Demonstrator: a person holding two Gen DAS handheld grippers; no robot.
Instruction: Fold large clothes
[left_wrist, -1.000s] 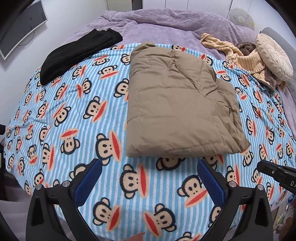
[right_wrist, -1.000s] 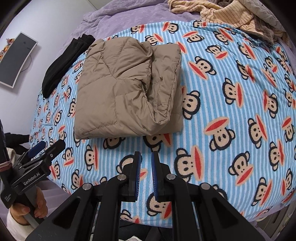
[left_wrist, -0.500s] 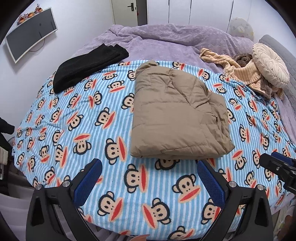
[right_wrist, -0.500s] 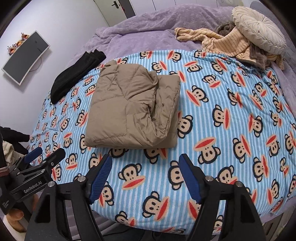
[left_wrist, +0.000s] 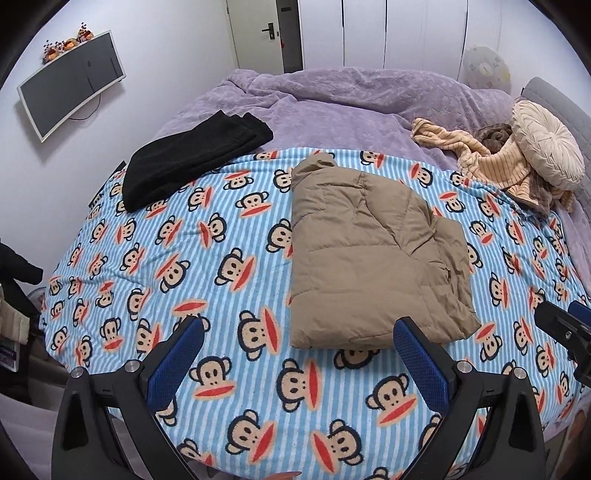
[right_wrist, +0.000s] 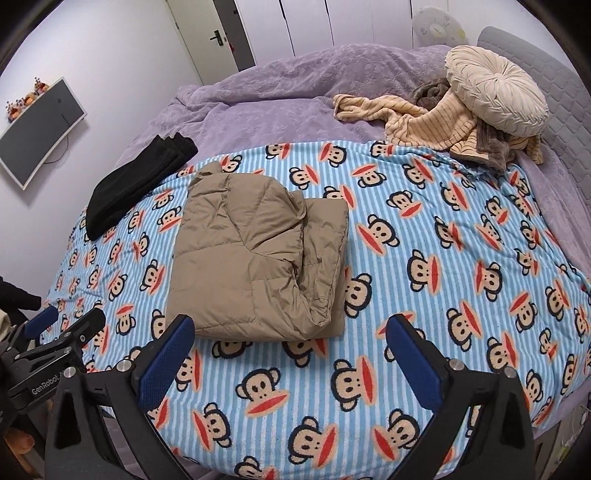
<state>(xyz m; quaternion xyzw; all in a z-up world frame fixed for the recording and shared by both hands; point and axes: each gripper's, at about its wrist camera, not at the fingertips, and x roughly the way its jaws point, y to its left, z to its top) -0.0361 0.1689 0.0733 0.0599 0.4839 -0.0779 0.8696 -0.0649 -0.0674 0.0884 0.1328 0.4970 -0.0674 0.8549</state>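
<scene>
Both hand-held grippers (left_wrist: 299, 354) (right_wrist: 291, 347) farther back, wide open, empty; folded jacket (left_wrist: 369, 258) on bed (left_wrist: 184, 258).

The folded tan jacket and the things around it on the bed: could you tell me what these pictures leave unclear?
- Jacket: its underside and inner folds are hidden by its own top layer in both views.
- Brown item: mostly covered by the round cushion and striped cloth.
- Right gripper: cut off by the left view's edge.
- Clock: its hands are too small to read.
</scene>
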